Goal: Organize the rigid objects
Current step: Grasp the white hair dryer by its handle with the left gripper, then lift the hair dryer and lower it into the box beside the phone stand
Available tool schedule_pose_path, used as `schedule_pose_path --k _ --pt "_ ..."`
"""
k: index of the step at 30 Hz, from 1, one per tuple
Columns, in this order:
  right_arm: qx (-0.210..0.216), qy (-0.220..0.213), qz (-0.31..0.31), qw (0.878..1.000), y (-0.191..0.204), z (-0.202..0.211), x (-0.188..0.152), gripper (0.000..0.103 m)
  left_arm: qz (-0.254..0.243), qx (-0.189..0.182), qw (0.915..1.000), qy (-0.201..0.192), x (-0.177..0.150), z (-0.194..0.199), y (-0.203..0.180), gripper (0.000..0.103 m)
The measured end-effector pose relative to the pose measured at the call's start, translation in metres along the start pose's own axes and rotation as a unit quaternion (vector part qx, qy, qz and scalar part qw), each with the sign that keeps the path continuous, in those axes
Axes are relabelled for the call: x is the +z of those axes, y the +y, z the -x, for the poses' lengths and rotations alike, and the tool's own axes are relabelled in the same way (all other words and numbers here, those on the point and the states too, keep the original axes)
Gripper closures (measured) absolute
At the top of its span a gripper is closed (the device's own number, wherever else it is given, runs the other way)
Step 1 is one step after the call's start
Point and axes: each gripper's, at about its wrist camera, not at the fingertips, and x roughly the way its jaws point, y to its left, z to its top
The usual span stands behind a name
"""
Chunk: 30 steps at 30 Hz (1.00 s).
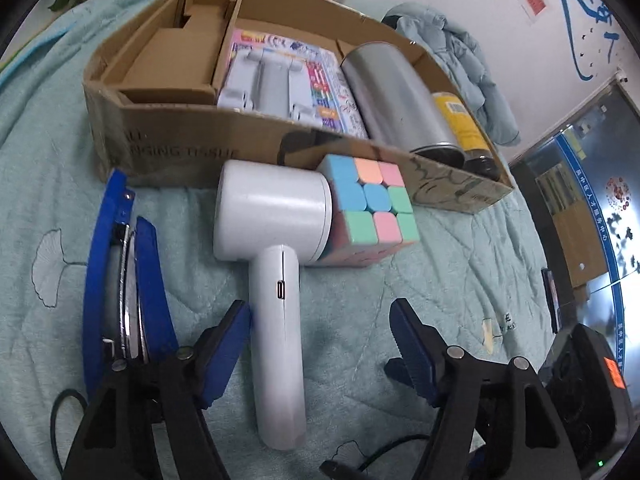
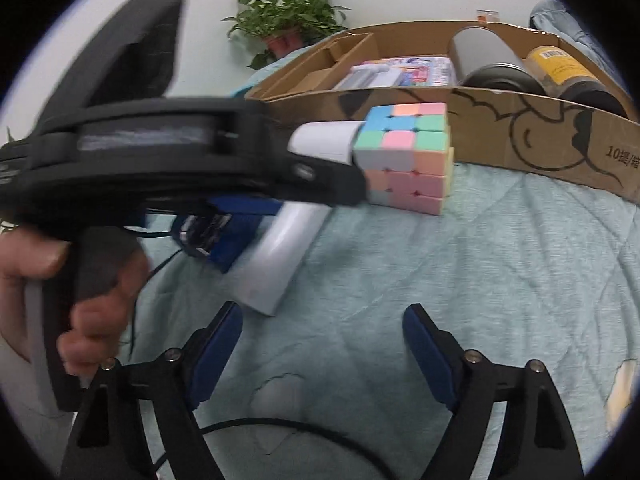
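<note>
Both grippers' fingers, left (image 1: 320,344) and right (image 2: 322,350), gape apart near the cardboard box (image 2: 560,148) printed "10提/箱".

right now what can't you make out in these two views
- White handheld device: in the right wrist view the blurred left gripper body covers its head and upper handle.
- Cardboard box lettering: cut off at the bottom in the left wrist view.
- Yellow can label: too small to read.
- Cube: far sides hidden in both views.
</note>
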Motion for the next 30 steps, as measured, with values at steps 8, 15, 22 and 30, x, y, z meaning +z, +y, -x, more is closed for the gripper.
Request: schedule_pose_path --k 8,15,22,30 --pt "-0.001 0.014 0.016 1.0 0.006 -0.012 0.008 0.048 0.033 -0.043 0.998 0.031 -0.013 -0.007 0.005 0.05" --pt "-0.023 0.024 0.021 0.999 0.01 -0.032 0.02 0.074 0.039 -0.016 0.9987 0.029 -0.024 -0.017 0.007 0.071" --pt "-0.029 0.011 0.028 0.999 0.015 -0.024 0.014 0.074 0.032 -0.015 0.9993 0.006 -0.033 0.001 0.005 0.071" --pt "-0.031 -0.05 0.052 0.997 0.034 0.01 0.021 0.074 -0.011 0.008 0.9985 -0.053 -0.024 0.051 -0.028 0.072"
